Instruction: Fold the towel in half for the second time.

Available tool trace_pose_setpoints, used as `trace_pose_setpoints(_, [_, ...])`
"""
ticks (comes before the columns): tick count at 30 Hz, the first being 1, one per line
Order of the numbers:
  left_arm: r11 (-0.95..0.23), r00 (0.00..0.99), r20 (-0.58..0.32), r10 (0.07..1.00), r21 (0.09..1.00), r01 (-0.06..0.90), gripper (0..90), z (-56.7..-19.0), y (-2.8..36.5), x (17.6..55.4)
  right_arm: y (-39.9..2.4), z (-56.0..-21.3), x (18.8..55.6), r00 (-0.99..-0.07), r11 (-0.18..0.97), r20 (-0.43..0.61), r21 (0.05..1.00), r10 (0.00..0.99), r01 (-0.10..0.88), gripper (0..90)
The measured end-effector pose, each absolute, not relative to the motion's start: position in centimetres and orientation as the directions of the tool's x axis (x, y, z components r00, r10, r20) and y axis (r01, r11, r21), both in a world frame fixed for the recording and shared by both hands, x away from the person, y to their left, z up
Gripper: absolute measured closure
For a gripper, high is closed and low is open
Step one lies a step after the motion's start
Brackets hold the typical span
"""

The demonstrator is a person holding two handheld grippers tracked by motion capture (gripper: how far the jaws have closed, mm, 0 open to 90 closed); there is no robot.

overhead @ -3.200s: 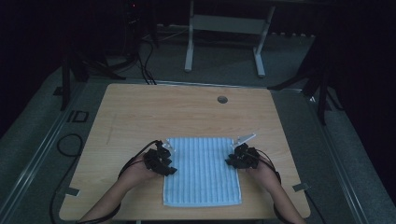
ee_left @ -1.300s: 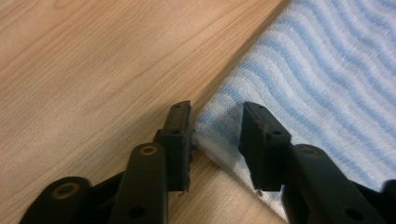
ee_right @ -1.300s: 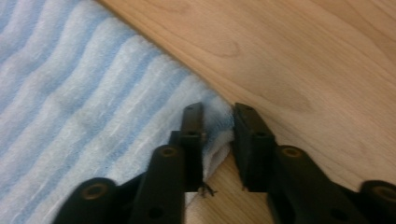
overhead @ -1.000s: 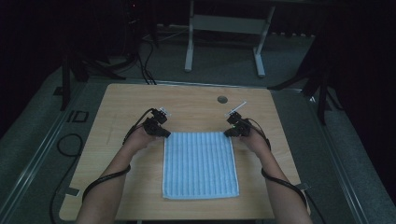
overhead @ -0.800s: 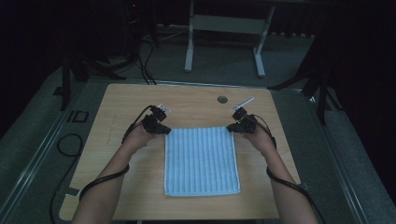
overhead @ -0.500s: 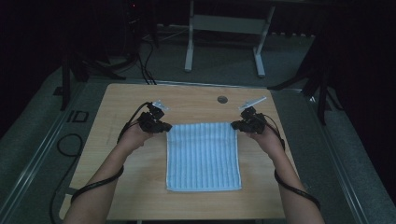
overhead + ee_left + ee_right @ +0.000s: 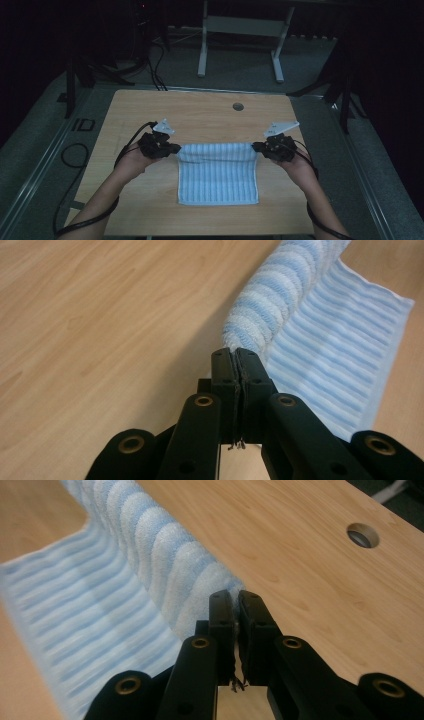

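A blue-and-white striped towel (image 7: 218,172) lies on the wooden table (image 7: 200,112), its far edge lifted off the wood. My left gripper (image 7: 175,148) is shut on the towel's far left corner, and my right gripper (image 7: 256,147) is shut on the far right corner. In the left gripper view the black jaws (image 7: 234,360) pinch the cloth, and the towel (image 7: 310,340) hangs down to the right. In the right gripper view the jaws (image 7: 234,602) clamp the fabric, with the towel (image 7: 125,565) stretching away to the left.
A round cable hole (image 7: 238,106) sits in the table near its far edge, seen also in the right gripper view as a hole (image 7: 362,534). Beyond the table stand a grey frame (image 7: 240,30) and dark cables on the floor (image 7: 150,60).
Both grippers have risen and moved toward the far side, lifting the towel's far edge off the table. The towel's near part has slid along after them.
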State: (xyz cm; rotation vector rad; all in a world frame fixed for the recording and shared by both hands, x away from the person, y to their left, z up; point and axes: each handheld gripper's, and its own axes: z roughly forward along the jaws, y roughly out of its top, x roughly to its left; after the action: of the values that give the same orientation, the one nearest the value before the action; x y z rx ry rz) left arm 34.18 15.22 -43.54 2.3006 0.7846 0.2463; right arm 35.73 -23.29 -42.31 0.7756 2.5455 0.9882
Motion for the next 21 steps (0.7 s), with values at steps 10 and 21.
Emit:
trace_pose_setpoints(10, [-0.619, 0.821, -0.023, 0.571, 0.644, 0.449, 87.3, -44.9, 14.7, 30.4, -23.5, -43.5, 32.0, -0.829, 0.638, -0.098, 0.690, 0.551, 0.342, 85.2])
trace_pose_setpoints(21, [-0.704, 0.850, 0.000, 0.527, 0.560, 0.437, 87.2, -48.4, 13.0, 28.2, -23.9, -47.3, 30.0, -0.837, 0.651, -0.049, 0.654, 0.544, 0.385, 85.2])
